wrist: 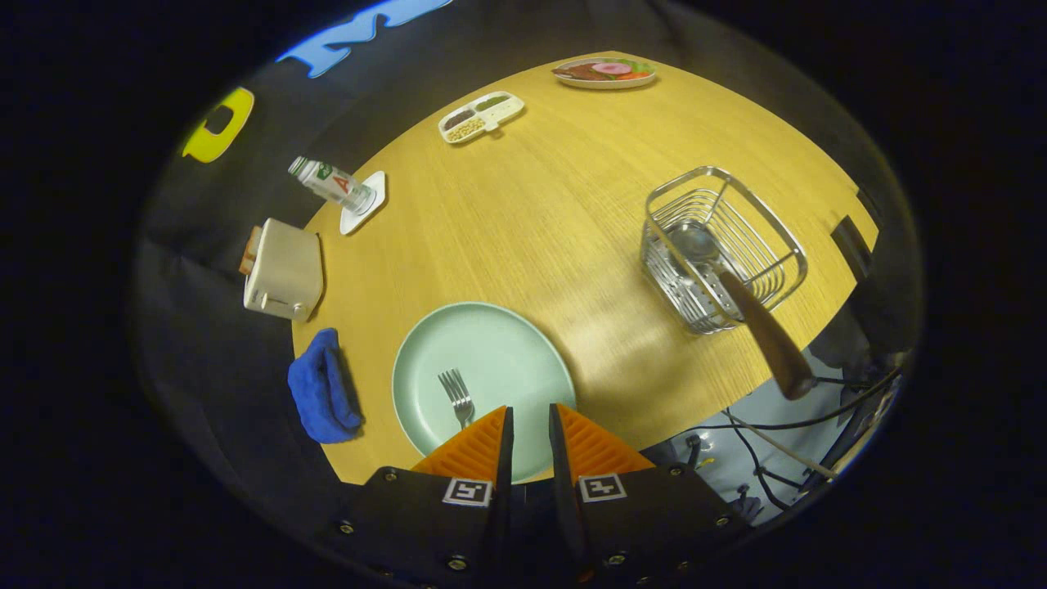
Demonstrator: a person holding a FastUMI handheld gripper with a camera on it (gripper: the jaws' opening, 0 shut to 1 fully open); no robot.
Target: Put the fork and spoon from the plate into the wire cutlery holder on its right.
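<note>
The tool (pixel 530 425) hangs over the near rim of the pale green plate (pixel 507 343), its two fingers close together with only a narrow slot between them and nothing held in it. The fork (pixel 458 398) lies on the plate just ahead of the left finger and slightly to its left, tines pointing away toward the middle of the plate; its handle end runs under that finger, so I cannot tell whether the finger touches it. To the right of the plate, well apart from it, stands the wire cutlery holder (pixel 765 237) on the desk (pixel 556 204). The spoon (pixel 736 286) already rests inside it, bowl down in the basket and brown handle leaning out over the rim. A blue cloth (pixel 321 393) lies just left of the plate
</note>
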